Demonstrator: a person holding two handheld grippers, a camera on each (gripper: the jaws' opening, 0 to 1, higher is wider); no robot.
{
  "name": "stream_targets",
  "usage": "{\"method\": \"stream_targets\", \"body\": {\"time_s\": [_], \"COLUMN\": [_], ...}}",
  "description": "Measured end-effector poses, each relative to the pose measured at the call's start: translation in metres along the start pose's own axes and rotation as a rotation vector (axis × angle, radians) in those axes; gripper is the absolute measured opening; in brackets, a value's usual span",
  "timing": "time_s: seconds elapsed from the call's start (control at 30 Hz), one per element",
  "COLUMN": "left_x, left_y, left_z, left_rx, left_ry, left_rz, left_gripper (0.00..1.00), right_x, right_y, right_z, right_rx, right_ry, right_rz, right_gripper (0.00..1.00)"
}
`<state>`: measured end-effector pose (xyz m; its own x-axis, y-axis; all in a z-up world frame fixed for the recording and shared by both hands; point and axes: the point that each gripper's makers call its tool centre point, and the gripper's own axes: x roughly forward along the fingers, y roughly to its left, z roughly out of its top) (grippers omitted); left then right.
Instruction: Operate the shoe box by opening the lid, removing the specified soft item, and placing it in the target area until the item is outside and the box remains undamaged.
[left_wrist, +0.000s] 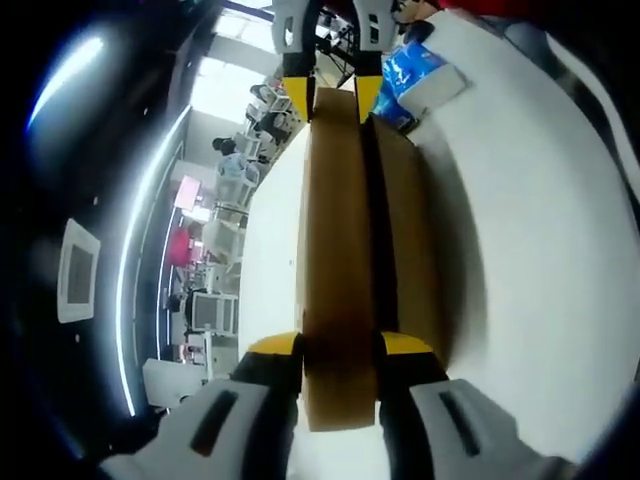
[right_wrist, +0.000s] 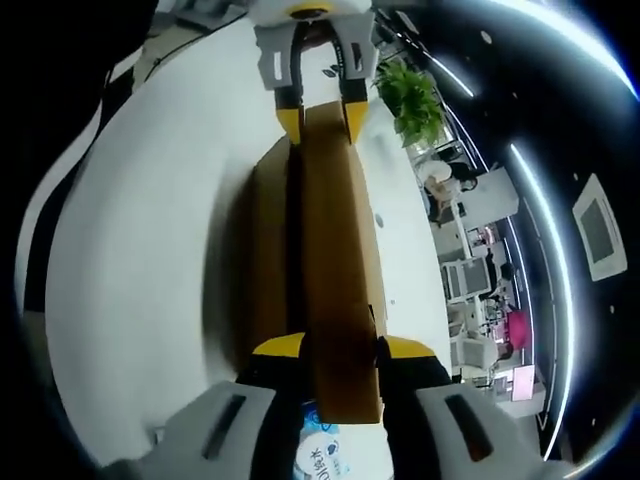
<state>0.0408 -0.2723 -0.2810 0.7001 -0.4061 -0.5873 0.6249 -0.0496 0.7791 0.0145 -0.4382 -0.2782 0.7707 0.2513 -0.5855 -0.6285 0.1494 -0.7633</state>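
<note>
Left gripper fingers pinching one end of the box lid, right gripper fingers pinching the opposite end, box sitting on white counter

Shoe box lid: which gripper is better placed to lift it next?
Neither clearly: the left gripper and right gripper each clamp an opposite end of the lid, so lifting together looks best.

open office hall with dark ceiling and long curved light strips. bright window far behind. white desks and chairs in rows, one pink panel between them. large white table in front. green potted plant near table edge. white square panel on ceiling.
</note>
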Motion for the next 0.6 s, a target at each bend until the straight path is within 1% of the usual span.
{"method": "stream_targets", "body": {"time_s": [0.07, 0.1, 0.17, 0.2, 0.23, 0.27, 0.3, 0.33, 0.37, 0.4, 0.47, 0.6], "left_x": [0.002, 0.003, 0.005, 0.006, 0.007, 0.01, 0.014, 0.017, 0.019, 0.019, 0.019, 0.021], "left_y": [-0.004, -0.005, -0.01, -0.011, -0.012, -0.015, -0.021, -0.026, -0.029, -0.031, -0.032, -0.034], "left_z": [-0.001, -0.001, -0.003, -0.002, -0.003, -0.004, -0.006, -0.008, -0.009, -0.009, -0.009, -0.01], "left_rx": [-0.001, 0.001, 0.004, 0.021, 0.019, 0.017, 0.039, 0.049, 0.061, 0.057, 0.048, 0.054], "left_ry": [0.0, 0.002, 0.006, -0.001, -0.001, -0.003, 0.006, 0.013, 0.012, 0.009, 0.006, 0.008], "left_rz": [-0.006, -0.01, -0.021, -0.008, -0.004, -0.003, -0.01, -0.015, -0.009, -0.006, 0.001, 0.022], "left_gripper": [0.29, 0.29, 0.29, 0.29, 0.29, 0.29, 0.29, 0.29, 0.29, 0.28, 0.26, 0.26], "right_x": [0.002, 0.003, 0.003, 0.004, 0.006, 0.01, 0.012, 0.013, 0.012, 0.011, 0.011, 0.016], "right_y": [0.003, 0.005, 0.004, 0.002, 0.001, 0.005, 0.009, 0.013, 0.016, 0.017, 0.02, 0.029], "right_z": [-0.001, -0.002, -0.002, -0.003, -0.004, -0.007, -0.009, -0.012, -0.013, -0.012, -0.012, -0.017], "right_rx": [0.0, 0.009, -0.006, -0.026, -0.042, -0.053, -0.056, -0.05, -0.032, -0.017, -0.017, -0.001], "right_ry": [0.002, 0.0, -0.009, -0.011, -0.012, -0.009, -0.002, 0.016, 0.022, 0.015, 0.014, 0.03], "right_rz": [0.003, 0.004, -0.006, -0.022, -0.03, -0.024, -0.022, -0.007, -0.005, -0.013, -0.016, 0.003], "right_gripper": [0.26, 0.22, 0.17, 0.16, 0.16, 0.16, 0.16, 0.18, 0.22, 0.26, 0.33, 0.37]}}
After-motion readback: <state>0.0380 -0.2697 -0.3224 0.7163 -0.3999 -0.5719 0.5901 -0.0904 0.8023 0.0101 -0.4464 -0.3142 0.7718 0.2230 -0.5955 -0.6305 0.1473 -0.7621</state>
